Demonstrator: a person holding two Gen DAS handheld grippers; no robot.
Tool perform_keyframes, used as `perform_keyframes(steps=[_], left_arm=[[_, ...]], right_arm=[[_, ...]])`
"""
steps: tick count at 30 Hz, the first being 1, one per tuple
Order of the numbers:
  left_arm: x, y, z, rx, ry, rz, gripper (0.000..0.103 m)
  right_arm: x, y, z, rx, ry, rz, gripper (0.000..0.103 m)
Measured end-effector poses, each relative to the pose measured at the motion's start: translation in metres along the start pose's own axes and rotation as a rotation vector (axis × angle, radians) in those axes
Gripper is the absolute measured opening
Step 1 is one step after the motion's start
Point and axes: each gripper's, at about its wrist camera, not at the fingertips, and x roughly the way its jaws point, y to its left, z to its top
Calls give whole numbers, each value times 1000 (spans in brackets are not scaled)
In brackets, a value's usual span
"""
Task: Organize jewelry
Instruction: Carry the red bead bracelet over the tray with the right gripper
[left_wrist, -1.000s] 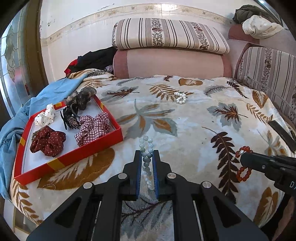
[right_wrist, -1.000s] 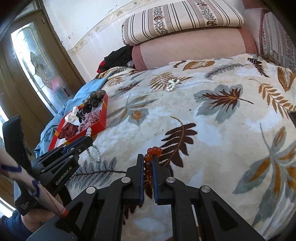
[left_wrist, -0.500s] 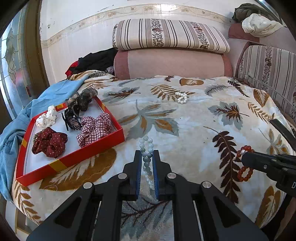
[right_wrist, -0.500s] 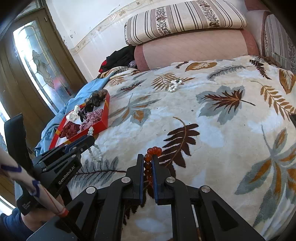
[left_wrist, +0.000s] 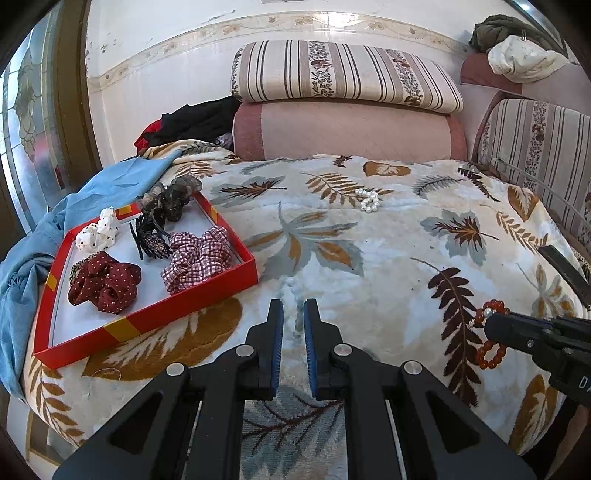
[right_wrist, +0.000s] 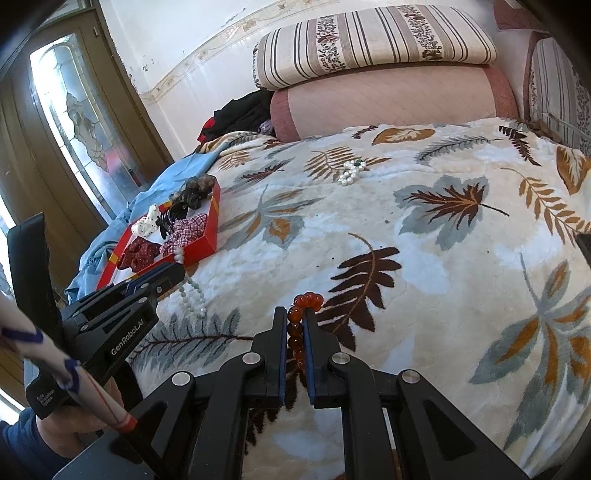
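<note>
1. Here the leaf-print blanket (left_wrist: 388, 258) covers the bed and serves as your whole work surface; everything the task concerns lies on it or hangs above it
2. The red tray (left_wrist: 147, 321) sits on the blanket's left side, near the edge. It already holds a dark red dotted scrunchie (left_wrist: 105, 282), a checked scrunchie (left_wrist: 197, 254), a white dotted scrunchie (left_wrist: 98, 234), a black claw clip (left_wrist: 149, 236) and a dark hair piece (left_wrist: 171, 197) at its far corner. No beads lie in it yet, so judged from this the jewelry itself is not yet sorted
3. Your left gripper (right_wrist: 173, 271) is clamped on the pale bead bracelet (right_wrist: 192, 295); the right wrist view shows the strand hanging from its tips just beside the tray's near corner, while in its own view the beads are only a blur between the jaws
4. Your right gripper (right_wrist: 295, 325) is closed on the red bead bracelet (right_wrist: 297, 325), lifted over the blanket's near right part, well apart from the tray
5. The white pearl bracelet (left_wrist: 367, 199) lies untouched far up the blanket, apart from both grippers
6. By this reading, two bracelets are picked up but not yet placed, and one is left to collect; where they belong cannot be told, though the tray seems the likely place
</note>
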Motion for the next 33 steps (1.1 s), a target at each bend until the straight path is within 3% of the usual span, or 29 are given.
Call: perform_keyframes(steps=[8, 21, 33], left_arm=[[-8, 15, 4, -35, -16, -5, 11], [-38, 46, 8, -73, -55, 48, 11], [-29, 82, 11, -149, -27, 66, 11]], right_arm=[[-1, 11, -7, 7, 18, 4, 8], [-9, 47, -1, -21, 5, 55, 8], [10, 70, 22, -50, 25, 78, 8]])
